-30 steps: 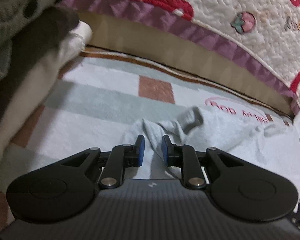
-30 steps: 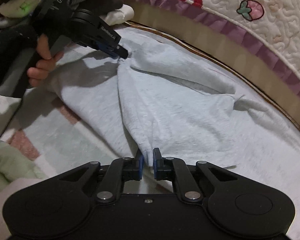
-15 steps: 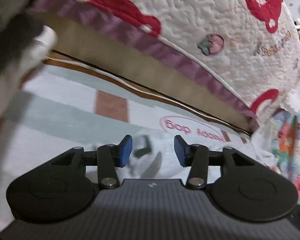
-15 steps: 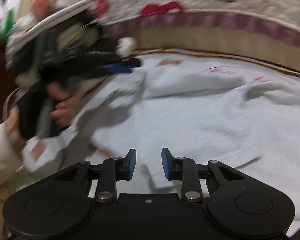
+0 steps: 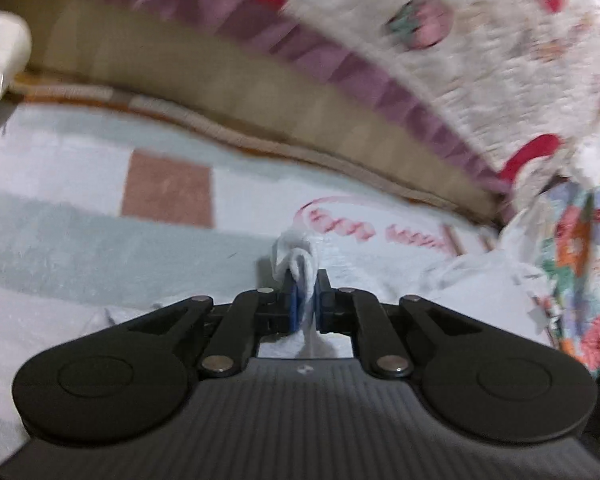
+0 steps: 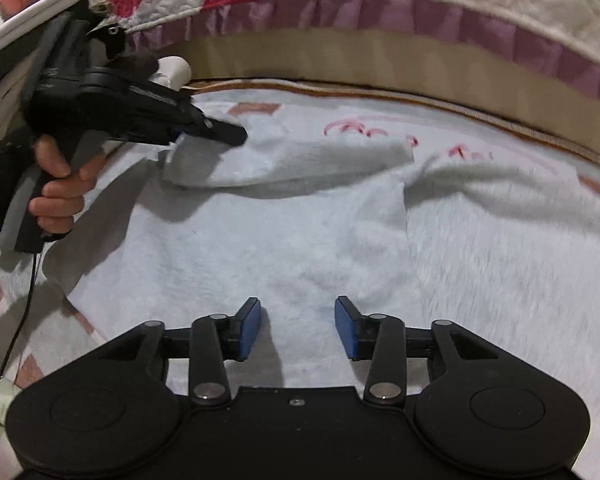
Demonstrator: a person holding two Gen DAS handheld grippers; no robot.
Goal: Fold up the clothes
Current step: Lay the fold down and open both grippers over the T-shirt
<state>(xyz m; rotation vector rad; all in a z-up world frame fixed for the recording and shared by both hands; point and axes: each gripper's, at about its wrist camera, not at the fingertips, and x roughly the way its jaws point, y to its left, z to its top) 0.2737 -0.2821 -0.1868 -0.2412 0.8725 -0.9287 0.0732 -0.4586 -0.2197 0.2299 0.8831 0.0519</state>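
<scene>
**Mia:** Behind everything is a puffy white quilt with red shapes and a purple edge (image 6: 420, 12). Under it lies a soft checked blanket in pale green, white and brown (image 5: 100, 216).

**Ben:** Where is the pale blue fuzzy cloth garment (image 6: 300, 240)?

**Mia:** It lies spread out on the blanket, wrinkled, with one corner lifted up at the left.

**Ben:** Who lifts it?

**Mia:** That's the black left gripper (image 5: 305, 300). Its blue pads are squeezed tight on a small bunch of the cloth, which pokes out past the tips. A hand (image 6: 60, 188) holds its handle.

**Ben:** And the black right gripper (image 6: 298, 330)?

**Mia:** Its blue fingers (image 6: 249, 330) are wide apart, holding nothing. They sit just over the cloth's near part.
</scene>
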